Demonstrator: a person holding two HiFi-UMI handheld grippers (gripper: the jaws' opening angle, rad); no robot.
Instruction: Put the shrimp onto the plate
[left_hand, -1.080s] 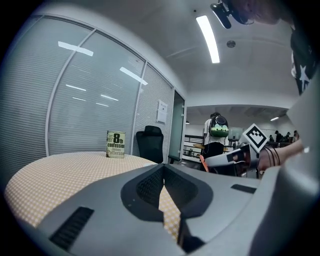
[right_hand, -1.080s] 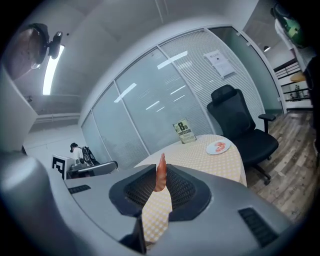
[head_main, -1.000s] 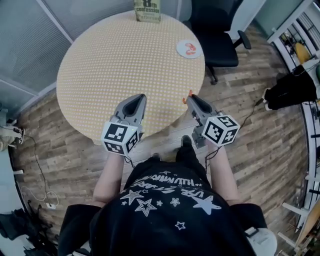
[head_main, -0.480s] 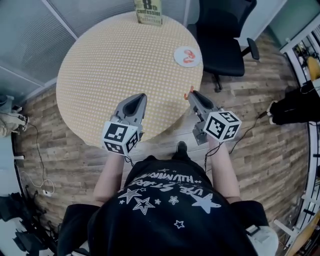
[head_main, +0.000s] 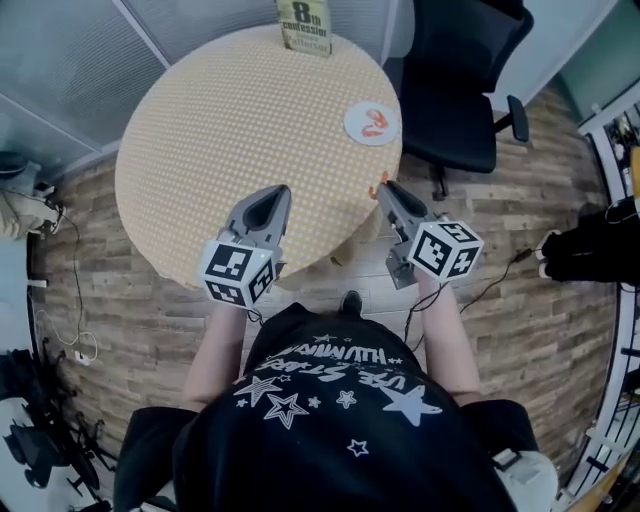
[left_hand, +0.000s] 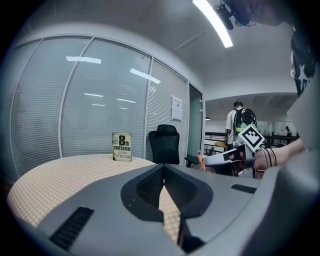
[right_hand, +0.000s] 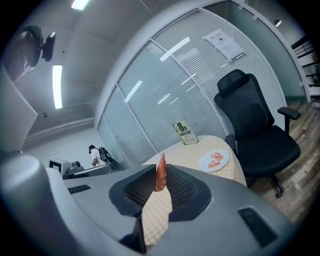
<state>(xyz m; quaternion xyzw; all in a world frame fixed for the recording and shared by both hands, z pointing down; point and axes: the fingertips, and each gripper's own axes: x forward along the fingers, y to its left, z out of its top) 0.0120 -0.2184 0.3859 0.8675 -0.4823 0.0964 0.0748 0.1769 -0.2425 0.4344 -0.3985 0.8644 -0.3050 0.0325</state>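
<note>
My right gripper (head_main: 383, 187) is shut on an orange shrimp (right_hand: 160, 173), which sticks up between its jaws; the shrimp (head_main: 377, 186) hangs just off the round table's right edge. A small white plate (head_main: 371, 124) with shrimp on it sits on the table's far right, ahead of that gripper; the plate (right_hand: 214, 161) also shows in the right gripper view. My left gripper (head_main: 268, 197) hovers over the table's near edge, jaws shut with nothing between them (left_hand: 163, 172).
The round table (head_main: 230, 130) has a yellow checked cloth. A book (head_main: 304, 25) stands upright at its far edge. A black office chair (head_main: 460, 90) stands to the right of the table, close to the plate. Wooden floor surrounds the table.
The view has shifted so the table and plate sit slightly nearer. My right gripper with the shrimp has edged up toward the table's right edge. The left gripper holds its place.
</note>
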